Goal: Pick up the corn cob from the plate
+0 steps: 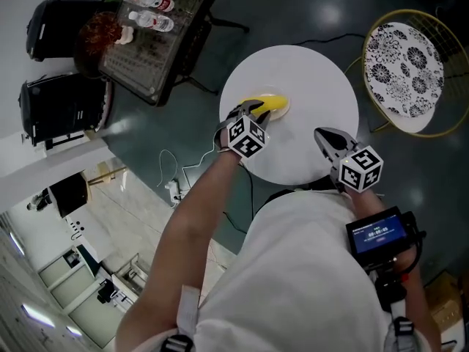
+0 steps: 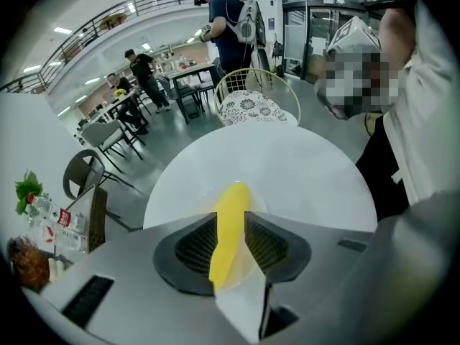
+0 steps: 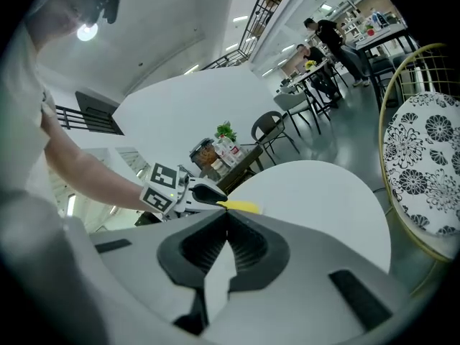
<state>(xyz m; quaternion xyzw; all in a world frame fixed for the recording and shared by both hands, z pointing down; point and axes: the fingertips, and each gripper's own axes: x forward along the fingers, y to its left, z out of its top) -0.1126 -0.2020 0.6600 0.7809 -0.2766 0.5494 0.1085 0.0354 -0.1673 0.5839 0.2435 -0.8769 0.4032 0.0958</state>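
A yellow corn cob (image 1: 274, 104) lies on a small pale plate (image 1: 284, 111) at the left side of the round white table (image 1: 311, 79). My left gripper (image 1: 258, 111) points steeply down over it. In the left gripper view the corn cob (image 2: 233, 196) runs lengthwise between the parted jaws of the left gripper (image 2: 231, 215), with the plate (image 2: 260, 201) under it. The jaws are open and I see no pad pressing on the cob. My right gripper (image 1: 327, 139) hovers over the table's near edge, shut and empty. The right gripper (image 3: 228, 213) looks toward the corn cob (image 3: 243, 207).
A wire chair with a flower-patterned cushion (image 1: 404, 68) stands to the right of the table. A dark side table with bottles (image 1: 154, 35) is at the upper left. Cables (image 1: 172, 182) lie on the floor to the left. People sit and stand far behind.
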